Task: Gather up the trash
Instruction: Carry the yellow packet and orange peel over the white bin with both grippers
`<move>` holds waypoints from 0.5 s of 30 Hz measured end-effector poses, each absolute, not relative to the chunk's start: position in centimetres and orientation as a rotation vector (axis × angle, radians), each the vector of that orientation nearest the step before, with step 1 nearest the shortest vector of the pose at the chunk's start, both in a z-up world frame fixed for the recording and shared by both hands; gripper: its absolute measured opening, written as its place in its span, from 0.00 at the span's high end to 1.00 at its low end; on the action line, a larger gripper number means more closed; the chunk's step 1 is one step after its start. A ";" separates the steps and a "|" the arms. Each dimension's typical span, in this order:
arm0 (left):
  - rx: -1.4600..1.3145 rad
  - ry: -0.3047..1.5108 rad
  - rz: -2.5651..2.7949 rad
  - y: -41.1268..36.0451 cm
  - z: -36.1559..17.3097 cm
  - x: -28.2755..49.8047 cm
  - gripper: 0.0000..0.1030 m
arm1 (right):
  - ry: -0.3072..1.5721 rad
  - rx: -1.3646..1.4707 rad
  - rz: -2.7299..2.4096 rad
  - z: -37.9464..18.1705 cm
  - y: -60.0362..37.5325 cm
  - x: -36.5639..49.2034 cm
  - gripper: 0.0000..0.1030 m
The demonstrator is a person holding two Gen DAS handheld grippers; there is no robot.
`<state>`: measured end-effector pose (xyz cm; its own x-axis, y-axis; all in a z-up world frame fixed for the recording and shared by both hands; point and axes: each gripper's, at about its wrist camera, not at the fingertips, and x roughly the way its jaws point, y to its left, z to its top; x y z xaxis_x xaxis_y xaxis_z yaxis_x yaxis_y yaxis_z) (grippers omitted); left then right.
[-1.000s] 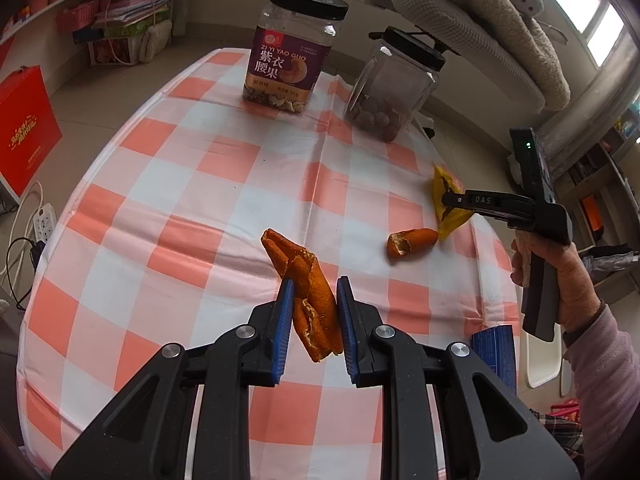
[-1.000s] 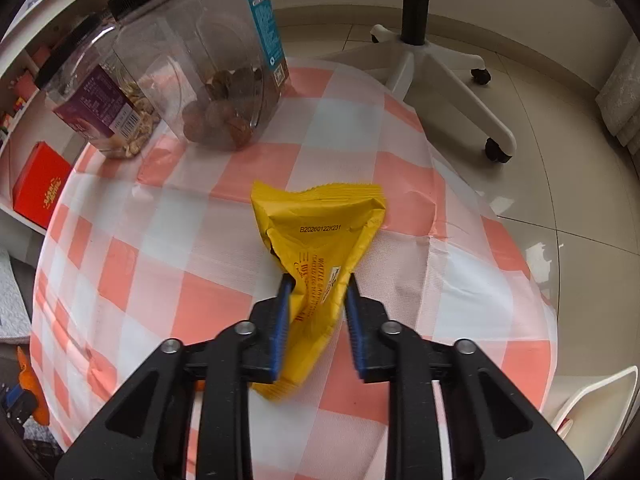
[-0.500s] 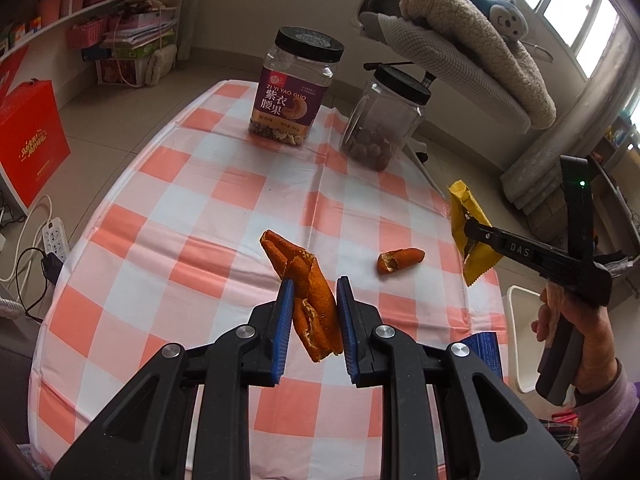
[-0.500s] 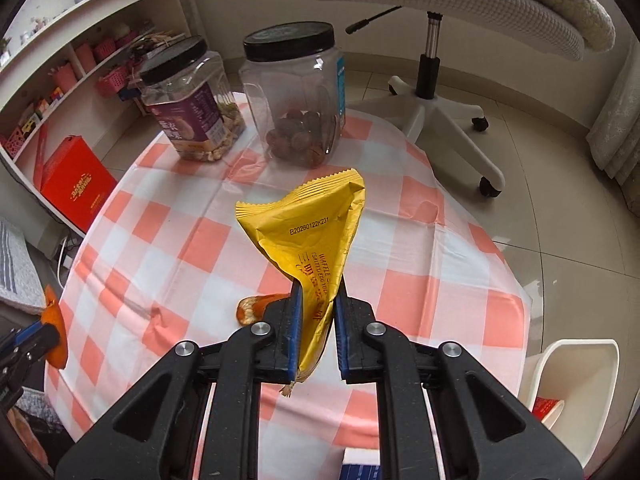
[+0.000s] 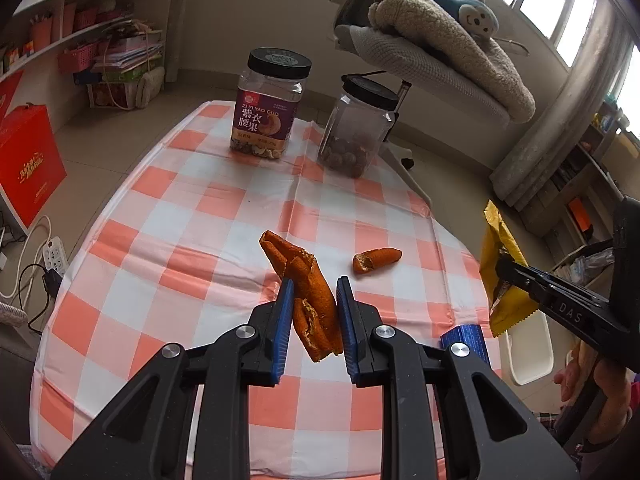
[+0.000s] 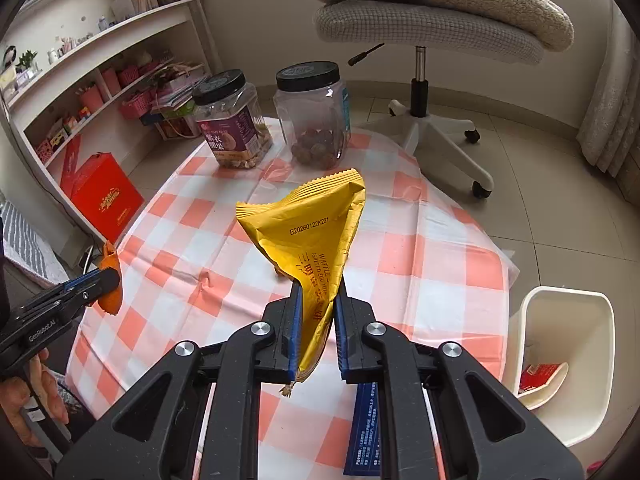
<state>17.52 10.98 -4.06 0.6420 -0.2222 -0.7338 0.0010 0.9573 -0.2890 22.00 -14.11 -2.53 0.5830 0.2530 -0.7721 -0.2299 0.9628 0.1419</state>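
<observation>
My left gripper (image 5: pixel 313 294) is shut on a long piece of orange peel (image 5: pixel 304 280), held above the checked tablecloth (image 5: pixel 192 216). A smaller peel piece (image 5: pixel 376 260) lies on the cloth to its right. My right gripper (image 6: pixel 316 292) is shut on a yellow snack wrapper (image 6: pixel 312 228), lifted over the table. In the left wrist view that wrapper (image 5: pixel 500 272) hangs past the table's right edge in the right gripper (image 5: pixel 500 264). The left gripper (image 6: pixel 108 280) with its peel (image 6: pixel 110 276) shows at the left of the right wrist view.
Two black-lidded jars, one with nuts (image 5: pixel 268 104) and one clear (image 5: pixel 360 128), stand at the table's far end. A white bin (image 6: pixel 560 352) sits on the floor by the table's right edge. A blue box (image 6: pixel 366 428) lies near the front edge. An office chair (image 6: pixel 424 32) stands behind.
The right gripper closed on the yellow wrapper and lifted it off the table, moving back toward the right edge. The left gripper rose slightly with its peel.
</observation>
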 end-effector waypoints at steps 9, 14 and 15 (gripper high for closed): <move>-0.253 0.858 -0.135 8.8 -4.3 17.0 0.78 | 0.858 0.078 0.230 -3.3 -17.9 19.9 0.87; -0.229 0.851 -0.162 6.6 -4.1 17.2 0.78 | 0.817 0.077 0.217 -2.5 -19.4 19.0 0.87; -0.224 0.848 -0.170 6.2 -4.0 17.2 0.78 | 0.809 0.080 0.212 -2.3 -19.8 18.9 0.87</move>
<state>17.18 6.16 -4.03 0.6504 -0.2368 -0.7217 0.0589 0.9630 -0.2630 18.85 -19.78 -2.31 0.6705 0.2188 -0.7090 -0.1575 0.9757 0.1521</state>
